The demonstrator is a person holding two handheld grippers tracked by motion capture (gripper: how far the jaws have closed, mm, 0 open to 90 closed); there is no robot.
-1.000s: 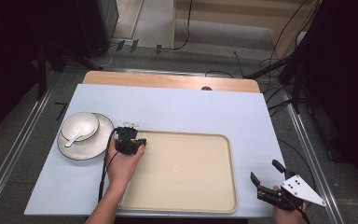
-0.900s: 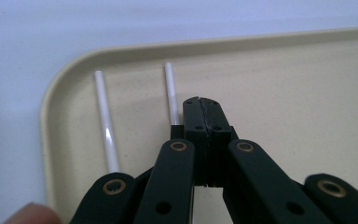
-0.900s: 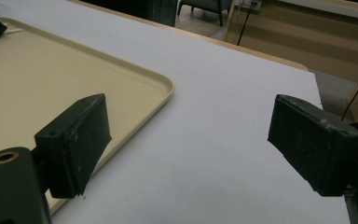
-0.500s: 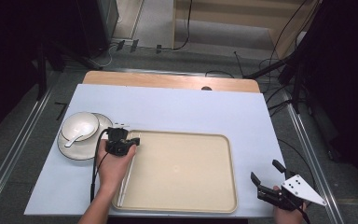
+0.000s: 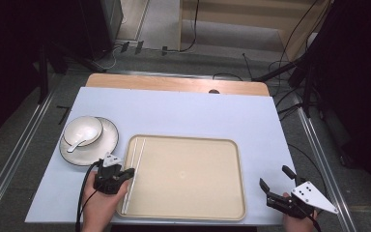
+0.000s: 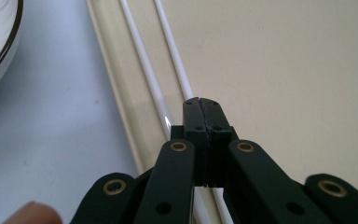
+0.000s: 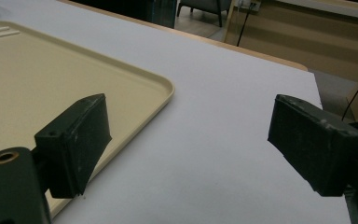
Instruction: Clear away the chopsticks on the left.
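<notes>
Pale blue tabletop point(image 5: 183, 116), the largest item I log, with a strip of bare wood point(image 5: 174, 84) along its far edge.

Beige plastic tray point(image 5: 188, 179), rectangular with rounded corners, flat on the near middle of the tabletop.

White plate with a dark rim point(image 5: 89, 152), on the tabletop just left of the tray's far left corner and apart from it.

White bowl point(image 5: 83, 130), seated on that plate towards its far side, with a white spoon point(image 5: 77, 143) lying in it, handle pointing to the near left.

My left hand-held gripper point(image 6: 200, 105), at the tray's left edge towards the near corner. I read its jaws as clenched pad to pad with nothing between them, the tips poised above the tray floor just right of the chopsticks.

My right hand-held gripper point(image 7: 186, 140), near the tabletop's near right corner, right of the tray and apart from it. Jaws released and wide, only bare tabletop between them.

White chopsticks point(image 6: 163, 60), a thin pair lying side by side lengthwise inside the tray along its left rim; I cannot tell whether the left hand-held gripper touches them.
</notes>
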